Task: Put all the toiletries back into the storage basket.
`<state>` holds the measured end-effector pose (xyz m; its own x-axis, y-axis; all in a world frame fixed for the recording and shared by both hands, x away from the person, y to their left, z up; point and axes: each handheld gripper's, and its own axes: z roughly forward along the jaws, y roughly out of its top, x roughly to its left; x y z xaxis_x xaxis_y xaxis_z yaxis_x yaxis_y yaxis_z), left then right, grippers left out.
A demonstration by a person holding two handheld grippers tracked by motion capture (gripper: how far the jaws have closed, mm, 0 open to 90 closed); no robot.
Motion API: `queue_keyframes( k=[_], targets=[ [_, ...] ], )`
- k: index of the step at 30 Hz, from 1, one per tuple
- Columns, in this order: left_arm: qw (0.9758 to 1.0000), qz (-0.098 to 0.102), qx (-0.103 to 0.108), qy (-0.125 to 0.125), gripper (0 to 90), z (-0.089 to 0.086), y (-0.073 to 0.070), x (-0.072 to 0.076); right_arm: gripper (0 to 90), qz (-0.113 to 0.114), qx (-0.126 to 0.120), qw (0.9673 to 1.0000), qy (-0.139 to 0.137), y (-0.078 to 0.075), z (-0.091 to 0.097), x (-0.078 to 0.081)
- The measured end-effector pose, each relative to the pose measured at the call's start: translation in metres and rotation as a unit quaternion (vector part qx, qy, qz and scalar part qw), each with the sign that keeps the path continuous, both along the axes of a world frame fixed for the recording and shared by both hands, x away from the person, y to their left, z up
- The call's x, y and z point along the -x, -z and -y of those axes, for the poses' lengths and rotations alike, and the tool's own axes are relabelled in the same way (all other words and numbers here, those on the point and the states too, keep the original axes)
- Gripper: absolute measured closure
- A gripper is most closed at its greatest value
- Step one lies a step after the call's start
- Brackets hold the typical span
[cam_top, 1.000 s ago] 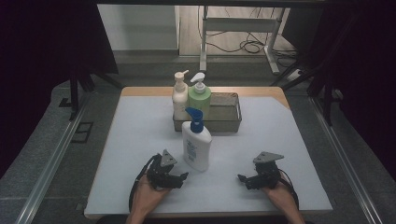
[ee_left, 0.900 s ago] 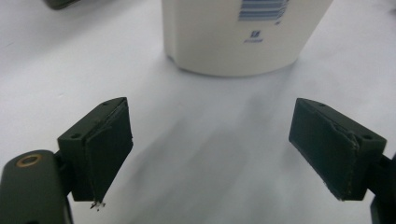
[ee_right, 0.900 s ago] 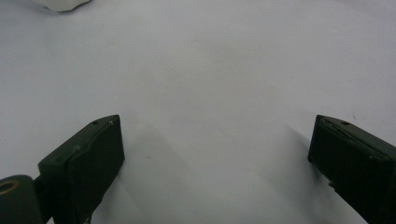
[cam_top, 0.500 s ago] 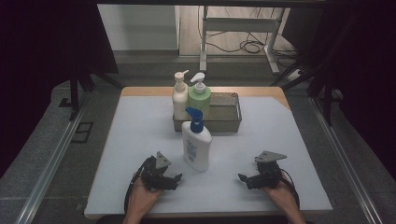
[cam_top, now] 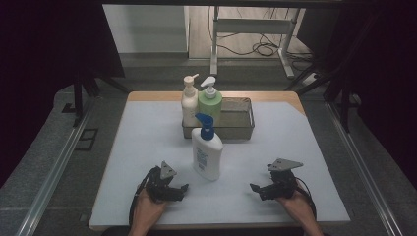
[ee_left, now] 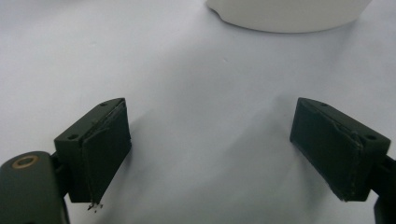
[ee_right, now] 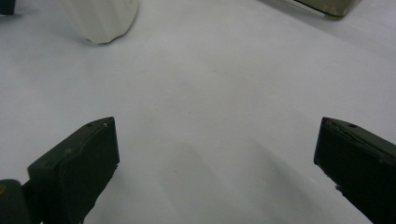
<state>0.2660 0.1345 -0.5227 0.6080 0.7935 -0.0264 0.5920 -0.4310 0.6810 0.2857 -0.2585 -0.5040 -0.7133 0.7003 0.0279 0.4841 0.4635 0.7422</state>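
White lotion bottle with blue pump (cam_top: 207, 153): stands upright on the pale table cover (cam_top: 147, 142), centre of the high view, just in front of the grey tray (cam_top: 236, 129).

Left gripper (cam_top: 183, 188): lower left of the frame, held in a hand, low over the cover, near the bottle's base and apart from it. Jaws spread wide, having just been opening, nothing between them. In the left gripper view, the bottle's white base (ee_left: 287, 14) sits at the upper edge, ahead of the jaws.

Right gripper (cam_top: 254, 187): lower right, jaws spread, nothing between them, well apart from the bottle.

Cream pump bottle (cam_top: 189, 101) and green pump bottle (cam_top: 210, 102): upright, side by side, at the tray's left end.
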Motion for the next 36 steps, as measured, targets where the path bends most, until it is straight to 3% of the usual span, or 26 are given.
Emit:
queue_keyframes(
  k=[12,27,36],
  targets=[
    [1.0000,0.000,0.002,0.000,12.0,-0.001,0.001,0.000,0.0,-0.007,-0.019,0.9997,-0.014,-0.011,-0.004,0.002],
    [1.0000,0.003,0.001,-0.001,12.2,0.000,0.001,0.001,0.0,0.022,-0.019,0.9988,-0.039,-0.036,-0.016,0.003],
    [1.0000,0.004,0.002,-0.001,12.3,0.000,0.001,0.001,0.0,0.017,-0.038,0.9976,-0.056,-0.047,-0.029,0.001]
  ],
)
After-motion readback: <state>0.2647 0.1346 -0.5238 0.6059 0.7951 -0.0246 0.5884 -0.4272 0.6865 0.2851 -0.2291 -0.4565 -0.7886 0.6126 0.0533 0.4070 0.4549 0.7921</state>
